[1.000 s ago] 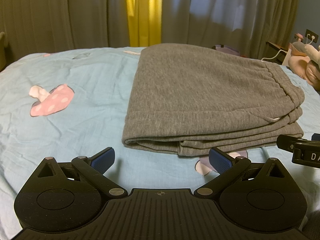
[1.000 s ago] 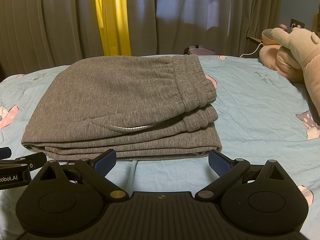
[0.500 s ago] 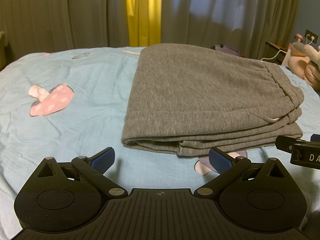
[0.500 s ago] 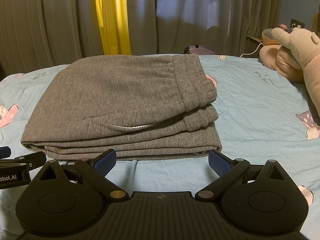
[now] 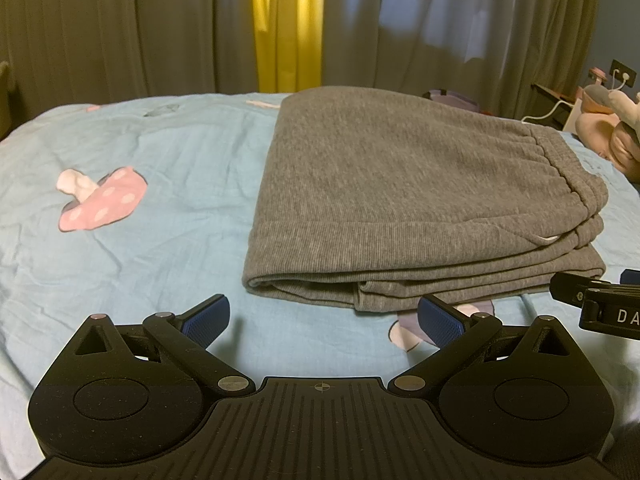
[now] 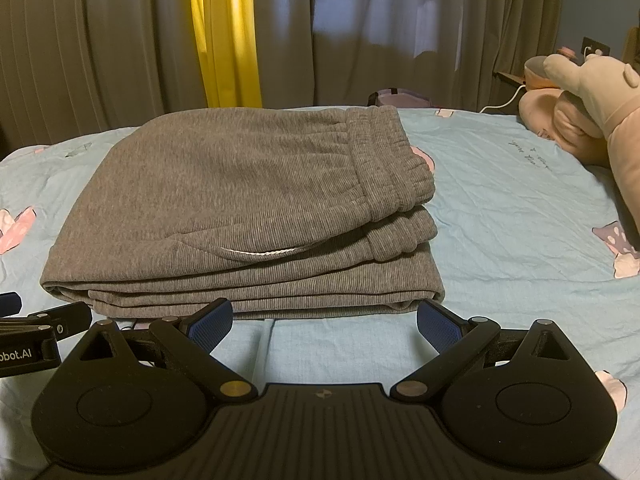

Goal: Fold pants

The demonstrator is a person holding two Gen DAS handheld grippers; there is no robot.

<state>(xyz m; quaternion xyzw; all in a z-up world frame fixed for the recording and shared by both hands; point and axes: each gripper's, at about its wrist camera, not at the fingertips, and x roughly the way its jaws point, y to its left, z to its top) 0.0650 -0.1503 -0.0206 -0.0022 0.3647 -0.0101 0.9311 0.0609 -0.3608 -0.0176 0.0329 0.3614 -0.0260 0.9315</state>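
Note:
Grey sweatpants (image 5: 400, 196) lie folded in a flat stack on the light blue bed sheet (image 5: 160, 240), waistband to the right; they also show in the right wrist view (image 6: 240, 208). My left gripper (image 5: 322, 320) is open and empty, just short of the stack's near left edge. My right gripper (image 6: 324, 322) is open and empty, just short of the stack's near right edge. Each gripper's tip shows at the other view's side (image 5: 600, 304) (image 6: 40, 336).
The sheet has pink mushroom prints (image 5: 100, 200). A pink and beige plush toy (image 6: 588, 108) lies at the right of the bed. Grey and yellow curtains (image 6: 224, 32) hang behind. A white cable and wall socket (image 5: 622, 76) are at the far right.

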